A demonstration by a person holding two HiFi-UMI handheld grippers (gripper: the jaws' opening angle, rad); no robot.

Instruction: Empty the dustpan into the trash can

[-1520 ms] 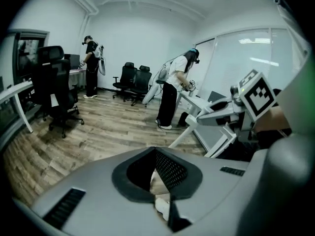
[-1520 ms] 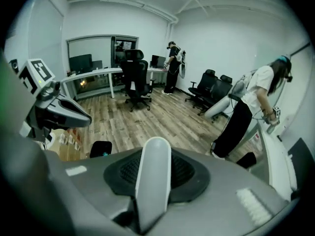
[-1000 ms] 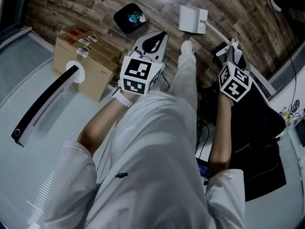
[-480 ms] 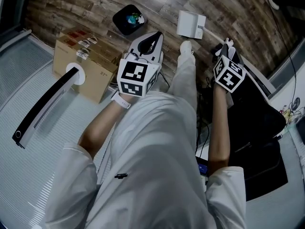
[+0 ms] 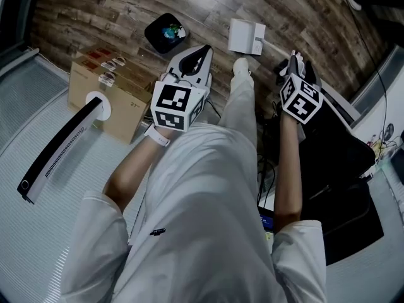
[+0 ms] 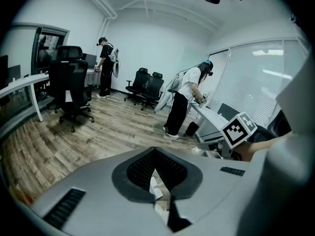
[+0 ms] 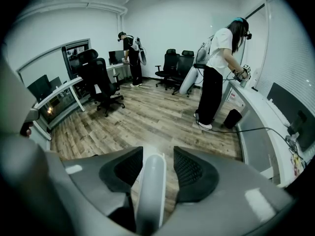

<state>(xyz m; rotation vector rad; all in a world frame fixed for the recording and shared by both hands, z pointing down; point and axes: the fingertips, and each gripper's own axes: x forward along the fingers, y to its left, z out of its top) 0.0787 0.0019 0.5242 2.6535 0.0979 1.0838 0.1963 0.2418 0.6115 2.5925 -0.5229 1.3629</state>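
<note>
Reading the head view from the left, I find the trash can (image 5: 165,30) at the upper left of centre: dark, with colourful scraps inside, standing on the wood floor (image 5: 303,11). Just below and right of it is the left gripper (image 5: 201,52), its jaws closed tip to tip with nothing between them; I would hold it clear of the can's mouth. At upper centre sits the white dustpan (image 5: 245,35), well apart from the can. I cannot tell whether it rests on the floor or what it holds. Its handle (image 7: 150,191) runs down and right into the right gripper (image 5: 292,59). In the right gripper view that handle stands between the jaws, which have just been opening; a gap shows beside the right-hand pad, so the pads do not clamp it. I judge the pan is not under firm control. To do this step well, I would centre the handle between the pads and close squarely on it before any lift. I would then carry the pan toward the upper left with its mouth level, and tip only once its lip is over the can's opening. A loosely held round handle is likely to swivel and spill short of the can.
</note>
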